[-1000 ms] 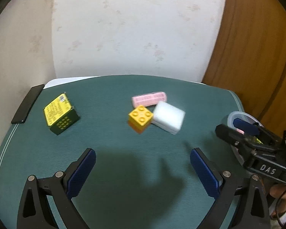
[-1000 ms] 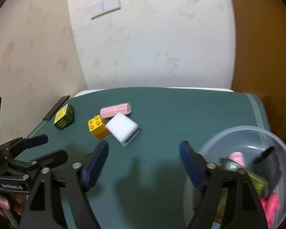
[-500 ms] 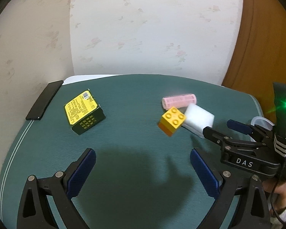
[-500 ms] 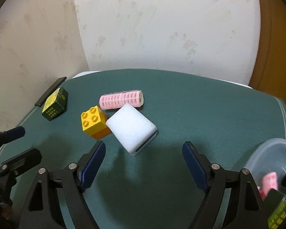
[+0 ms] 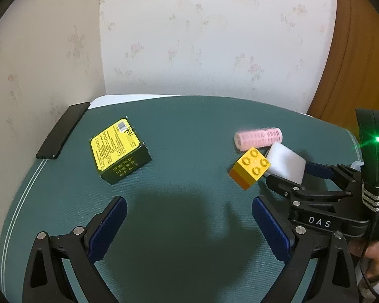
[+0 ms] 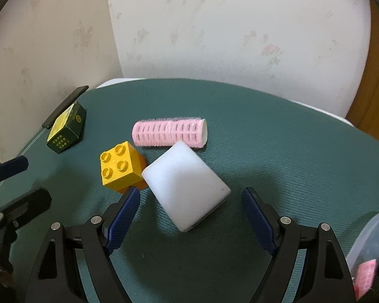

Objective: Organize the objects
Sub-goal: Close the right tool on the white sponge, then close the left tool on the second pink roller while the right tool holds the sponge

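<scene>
**Right gripper closes in on the white block**

Left wrist view: since a second ago my right gripper (image 5: 288, 174) has come in from the right edge to the white foam block (image 5: 286, 162). My left gripper (image 5: 189, 224) hangs released over bare mat (image 5: 189, 131). I count one yellow-labelled box (image 5: 120, 150), one yellow brick (image 5: 251, 168), one pink hair roller (image 5: 259, 137).

Right wrist view: the block (image 6: 185, 190) now fills frame centre between my right gripper's (image 6: 189, 214) pads, which are closing but not yet touching it. One tub (image 6: 374, 237) sits lower right; I judge the block goes there next.
</scene>
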### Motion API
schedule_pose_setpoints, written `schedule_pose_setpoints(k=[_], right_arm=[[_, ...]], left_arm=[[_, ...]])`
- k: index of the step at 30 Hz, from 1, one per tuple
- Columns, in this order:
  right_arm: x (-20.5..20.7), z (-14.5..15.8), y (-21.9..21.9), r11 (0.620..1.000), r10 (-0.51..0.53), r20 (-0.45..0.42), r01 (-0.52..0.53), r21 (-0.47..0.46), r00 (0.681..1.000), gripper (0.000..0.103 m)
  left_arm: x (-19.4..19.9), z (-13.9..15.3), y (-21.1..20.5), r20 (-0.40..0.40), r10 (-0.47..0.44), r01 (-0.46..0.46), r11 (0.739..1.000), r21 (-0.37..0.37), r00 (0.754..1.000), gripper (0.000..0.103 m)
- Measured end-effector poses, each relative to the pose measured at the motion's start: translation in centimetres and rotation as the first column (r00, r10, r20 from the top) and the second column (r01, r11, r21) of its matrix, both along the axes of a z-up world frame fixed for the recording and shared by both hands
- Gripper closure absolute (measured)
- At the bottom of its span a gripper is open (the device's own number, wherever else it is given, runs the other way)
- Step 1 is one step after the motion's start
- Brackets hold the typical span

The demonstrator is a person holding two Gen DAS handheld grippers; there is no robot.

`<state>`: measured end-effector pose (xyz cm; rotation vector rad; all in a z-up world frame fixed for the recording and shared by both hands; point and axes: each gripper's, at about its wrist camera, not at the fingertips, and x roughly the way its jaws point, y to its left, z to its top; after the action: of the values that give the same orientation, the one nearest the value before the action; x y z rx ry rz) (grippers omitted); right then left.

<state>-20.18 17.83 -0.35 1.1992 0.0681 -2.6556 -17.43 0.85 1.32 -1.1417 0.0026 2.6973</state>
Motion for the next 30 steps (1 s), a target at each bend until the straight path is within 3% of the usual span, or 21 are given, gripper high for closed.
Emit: schedule_pose_setpoints(k=[3, 4, 12, 19, 20, 30], right_arm=[[0.0, -0.1, 0.3, 1.000, -0.004, 0.008, 0.004, -0.007, 1.000, 0.044], [0.1, -0.1, 0.4, 1.000, -0.001, 0.008, 0.001, -0.010, 1.000, 0.045], [2.9, 0.4, 1.6, 0.999, -0.015, 0.009, 0.015, -0.036, 1.000, 0.047], [6.2, 0.1, 2.4, 0.999, 0.018, 0.053, -0.016, -0.051, 0.998, 0.047], [6.6, 0.1, 2.5, 0.998, 0.022, 0.058, -0.019, -0.054, 0.998, 0.047], [10.0, -0.2, 3.3, 0.991, 0.069, 0.077, -0.059, -0.124, 0.995, 0.047]], left_arm=[[-0.1, 0.0, 0.2, 0.002, -0.025, 0.025, 1.000, 0.000, 1.000, 0.002], [-0.2, 0.0, 0.3, 0.003, -0.029, 0.029, 1.000, -0.001, 1.000, 0.002], [-1.1, 0.0, 1.5, 0.003, -0.067, 0.067, 0.998, -0.002, 0.998, 0.002], [-1.8, 0.0, 3.4, -0.002, -0.118, 0.118, 0.993, 0.000, 0.993, 0.002], [-2.0, 0.0, 3.7, -0.002, -0.158, 0.158, 0.987, 0.001, 0.987, 0.002], [-2.0, -0.8, 5.9, 0.028, -0.207, 0.208, 0.978, -0.036, 0.978, 0.002]])
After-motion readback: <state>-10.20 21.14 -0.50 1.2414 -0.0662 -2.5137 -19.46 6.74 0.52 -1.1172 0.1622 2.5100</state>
